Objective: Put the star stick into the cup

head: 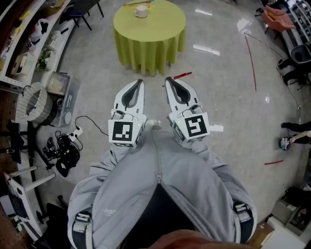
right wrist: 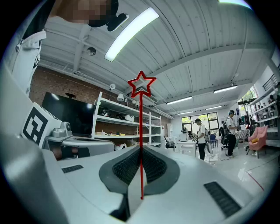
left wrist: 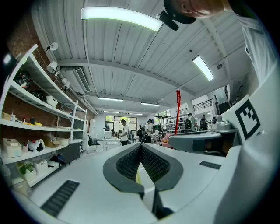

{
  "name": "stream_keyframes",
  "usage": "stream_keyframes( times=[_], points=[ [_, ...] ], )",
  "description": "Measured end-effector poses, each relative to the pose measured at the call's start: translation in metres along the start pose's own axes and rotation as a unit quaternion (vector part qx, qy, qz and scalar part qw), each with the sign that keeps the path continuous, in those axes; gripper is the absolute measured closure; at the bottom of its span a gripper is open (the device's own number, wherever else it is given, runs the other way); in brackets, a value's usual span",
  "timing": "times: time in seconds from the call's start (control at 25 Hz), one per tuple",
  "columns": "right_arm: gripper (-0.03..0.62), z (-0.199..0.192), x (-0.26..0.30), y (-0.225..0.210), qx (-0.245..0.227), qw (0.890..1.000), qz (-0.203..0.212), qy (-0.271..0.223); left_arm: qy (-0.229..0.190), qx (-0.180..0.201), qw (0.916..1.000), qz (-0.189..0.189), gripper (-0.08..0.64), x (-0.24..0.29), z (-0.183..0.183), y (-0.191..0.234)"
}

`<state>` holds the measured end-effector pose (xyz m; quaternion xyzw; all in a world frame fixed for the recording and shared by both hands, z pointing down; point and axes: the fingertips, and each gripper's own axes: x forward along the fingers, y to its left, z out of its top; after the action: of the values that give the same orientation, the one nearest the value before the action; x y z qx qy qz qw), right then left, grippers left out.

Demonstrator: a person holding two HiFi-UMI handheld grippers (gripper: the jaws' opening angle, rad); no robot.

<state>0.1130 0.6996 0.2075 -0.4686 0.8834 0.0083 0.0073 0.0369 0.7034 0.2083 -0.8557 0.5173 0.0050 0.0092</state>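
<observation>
The star stick (right wrist: 141, 118), thin, light and probably whippy, is clamped near its plain end in the right tool (right wrist: 141, 151), well short of the far cup (head: 141, 10), while the left tool (left wrist: 141, 148) is pressed together on nothing.

Grey zip-front jacket (head: 158, 194); white left gripper (head: 139, 82) and right gripper (head: 168, 79) bear black-and-white marker cubes (head: 122, 132).

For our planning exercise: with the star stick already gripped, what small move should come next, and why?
Probably carry the right hand-held gripper forward toward the small pale cup on the round yellow-green clothed table: its jaws are shut on the thin red star-topped stick, and the cup stands well ahead.
</observation>
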Motion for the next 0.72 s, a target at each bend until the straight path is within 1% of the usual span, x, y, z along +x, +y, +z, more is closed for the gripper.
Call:
stream_keyframes(
  times=[0.12, 0.36, 0.52, 0.72],
  points=[
    [0.558, 0.002, 0.002, -0.007, -0.004, 1.000, 0.004, -0.002, 0.001, 0.004, 1.0000, 0.001, 0.543, 0.008, 0.002, -0.002],
    [0.558, -0.002, 0.007, -0.036, -0.007, 1.000, 0.007, 0.000, 0.006, 0.005, 0.9999, 0.006, 0.543, 0.035, -0.004, -0.008],
    [0.558, -0.005, 0.013, -0.051, 0.006, 1.000, 0.021, -0.003, 0.008, 0.005, 0.9999, 0.012, 0.543, 0.049, -0.006, -0.010],
    [0.557, -0.009, 0.032, -0.065, 0.006, 1.000, 0.026, -0.004, 0.016, 0.005, 0.9994, 0.030, 0.543, 0.064, -0.012, 0.007]
  ],
)
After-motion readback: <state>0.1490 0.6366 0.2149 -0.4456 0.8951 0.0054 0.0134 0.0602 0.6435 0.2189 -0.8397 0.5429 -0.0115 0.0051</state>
